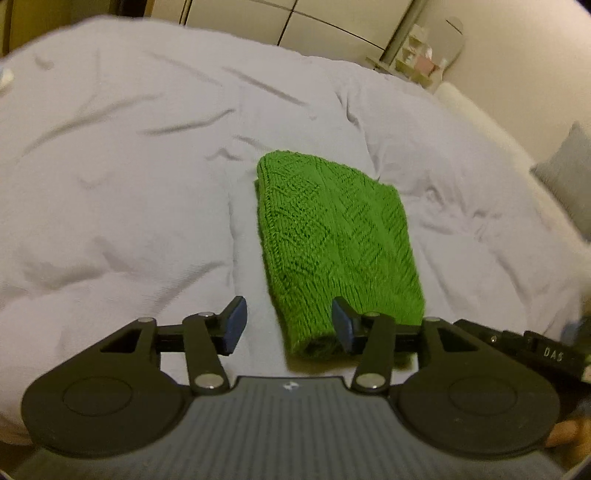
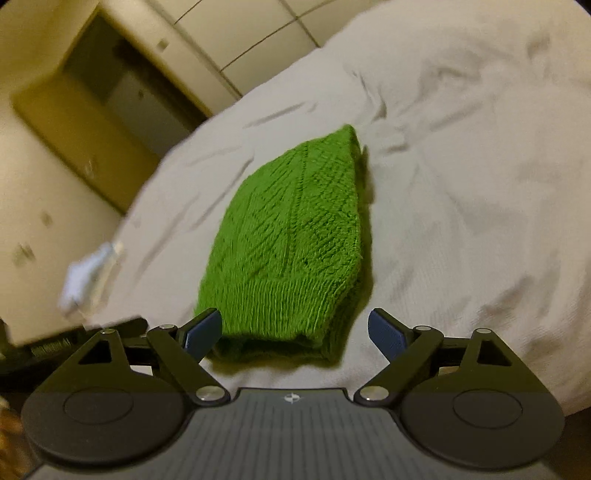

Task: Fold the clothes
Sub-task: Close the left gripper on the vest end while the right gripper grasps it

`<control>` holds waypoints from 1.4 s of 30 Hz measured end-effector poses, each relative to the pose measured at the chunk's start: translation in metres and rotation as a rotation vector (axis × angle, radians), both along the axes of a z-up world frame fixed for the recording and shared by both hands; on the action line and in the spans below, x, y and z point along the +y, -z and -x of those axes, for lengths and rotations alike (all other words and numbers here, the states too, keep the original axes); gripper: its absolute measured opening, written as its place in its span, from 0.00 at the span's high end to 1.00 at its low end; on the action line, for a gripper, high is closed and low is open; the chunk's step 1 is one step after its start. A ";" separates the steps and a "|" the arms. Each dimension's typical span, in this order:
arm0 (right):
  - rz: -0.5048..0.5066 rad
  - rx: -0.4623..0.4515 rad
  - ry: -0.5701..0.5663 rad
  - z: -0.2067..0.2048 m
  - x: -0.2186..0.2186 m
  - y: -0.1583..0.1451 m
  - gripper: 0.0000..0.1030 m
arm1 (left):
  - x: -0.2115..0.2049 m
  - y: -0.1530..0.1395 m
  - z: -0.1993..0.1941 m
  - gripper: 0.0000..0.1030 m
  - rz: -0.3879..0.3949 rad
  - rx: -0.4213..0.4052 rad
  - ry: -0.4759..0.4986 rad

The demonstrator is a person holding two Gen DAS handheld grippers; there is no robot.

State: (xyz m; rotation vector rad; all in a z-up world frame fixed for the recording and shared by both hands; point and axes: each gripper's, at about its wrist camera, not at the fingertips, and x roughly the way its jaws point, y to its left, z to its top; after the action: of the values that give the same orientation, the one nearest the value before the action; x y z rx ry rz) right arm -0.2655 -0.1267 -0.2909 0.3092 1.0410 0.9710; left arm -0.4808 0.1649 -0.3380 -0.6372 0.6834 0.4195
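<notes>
Green knit garment [image 1: 334, 243] folded into a compact bundle, lying on the wrinkled white duvet [image 1: 122, 177]. Left gripper [image 1: 290, 325] at the garment's near end, jaws apart, holding nothing. Right gripper [image 2: 295, 334] also at its near end, jaws apart, empty. White cabinet [image 1: 314, 26] beyond the garment.

Black tongs [image 1: 289, 325], blue pads [image 2: 388, 334], silver rivets.

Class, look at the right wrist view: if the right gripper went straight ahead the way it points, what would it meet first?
Most likely the near folded edge of the green knit garment, lying between the open fingers of the right gripper on the white bedcover; depth is unclear.
</notes>
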 end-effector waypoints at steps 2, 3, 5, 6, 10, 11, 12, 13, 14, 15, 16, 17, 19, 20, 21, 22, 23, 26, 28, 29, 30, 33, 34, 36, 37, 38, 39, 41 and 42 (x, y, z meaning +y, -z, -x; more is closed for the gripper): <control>-0.067 0.081 0.024 -0.015 -0.003 0.013 0.14 | 0.014 0.010 -0.007 0.54 0.058 -0.018 -0.010; -0.092 0.117 0.038 -0.022 -0.004 0.019 0.14 | 0.021 0.016 -0.012 0.54 0.092 -0.029 -0.011; -0.129 0.175 0.058 -0.034 -0.003 0.030 0.14 | 0.035 0.028 -0.023 0.54 0.157 -0.052 -0.012; -0.138 0.194 0.068 -0.039 -0.002 0.035 0.14 | 0.041 0.033 -0.028 0.54 0.185 -0.063 -0.011; -0.160 0.245 0.092 -0.060 0.005 0.050 0.15 | 0.062 0.055 -0.048 0.54 0.271 -0.091 -0.021; -0.155 0.251 0.089 -0.063 0.009 0.053 0.16 | 0.067 0.060 -0.052 0.54 0.292 -0.096 -0.026; -0.150 0.255 0.086 -0.067 0.012 0.056 0.18 | 0.072 0.065 -0.055 0.54 0.314 -0.106 -0.028; -0.147 0.256 0.082 -0.070 0.017 0.057 0.18 | 0.077 0.069 -0.056 0.54 0.336 -0.116 -0.034; -0.149 0.259 0.075 -0.073 0.020 0.059 0.19 | 0.081 0.073 -0.059 0.54 0.355 -0.127 -0.035; -0.151 0.262 0.069 -0.077 0.024 0.061 0.19 | 0.085 0.076 -0.062 0.54 0.374 -0.138 -0.034; -0.150 0.265 0.063 -0.080 0.029 0.062 0.19 | 0.090 0.080 -0.065 0.54 0.392 -0.149 -0.033; -0.150 0.268 0.056 -0.083 0.033 0.064 0.20 | 0.094 0.083 -0.068 0.54 0.410 -0.159 -0.033; -0.151 0.275 0.040 -0.089 0.044 0.069 0.20 | 0.100 0.088 -0.075 0.54 0.435 -0.177 -0.024; -0.151 0.278 0.036 -0.092 0.049 0.070 0.20 | 0.102 0.091 -0.079 0.53 0.437 -0.181 -0.012; -0.151 0.280 0.031 -0.095 0.053 0.072 0.20 | 0.104 0.093 -0.084 0.53 0.437 -0.185 0.002; -0.154 0.282 0.028 -0.098 0.058 0.074 0.20 | 0.105 0.095 -0.088 0.50 0.437 -0.189 0.016; -0.158 0.285 0.025 -0.100 0.061 0.075 0.20 | 0.107 0.098 -0.092 0.48 0.436 -0.193 0.029; -0.172 0.294 0.008 -0.109 0.073 0.081 0.21 | 0.112 0.105 -0.105 0.47 0.435 -0.204 0.071; -0.172 0.275 -0.021 -0.114 0.084 0.084 0.28 | 0.116 0.109 -0.114 0.48 0.435 -0.211 0.098; -0.179 0.271 -0.035 -0.117 0.089 0.087 0.34 | 0.118 0.112 -0.118 0.50 0.434 -0.215 0.112; -0.188 0.273 -0.043 -0.120 0.093 0.091 0.42 | 0.120 0.114 -0.122 0.52 0.434 -0.218 0.126; -0.211 0.300 -0.049 -0.129 0.101 0.102 0.57 | 0.123 0.117 -0.133 0.59 0.423 -0.220 0.165; -0.206 0.313 -0.040 -0.130 0.102 0.102 0.57 | 0.124 0.114 -0.134 0.62 0.412 -0.212 0.176; -0.179 0.311 -0.031 -0.128 0.104 0.095 0.60 | 0.121 0.102 -0.134 0.65 0.386 -0.185 0.187; -0.154 0.300 -0.030 -0.125 0.105 0.088 0.60 | 0.119 0.095 -0.134 0.66 0.372 -0.166 0.189; -0.128 0.294 -0.029 -0.122 0.107 0.080 0.61 | 0.118 0.087 -0.133 0.67 0.357 -0.148 0.191; -0.102 0.284 -0.031 -0.119 0.109 0.070 0.62 | 0.118 0.075 -0.130 0.68 0.355 -0.138 0.182; -0.063 0.280 -0.050 -0.113 0.115 0.045 0.62 | 0.121 0.049 -0.121 0.68 0.355 -0.122 0.159; -0.054 0.281 -0.059 -0.110 0.118 0.031 0.62 | 0.122 0.036 -0.117 0.68 0.355 -0.114 0.147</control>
State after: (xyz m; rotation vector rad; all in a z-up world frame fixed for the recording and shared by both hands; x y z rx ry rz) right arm -0.1552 -0.0084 -0.3221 0.4710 1.2862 1.0293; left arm -0.3635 0.2869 -0.3737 -0.9320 0.6967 0.1227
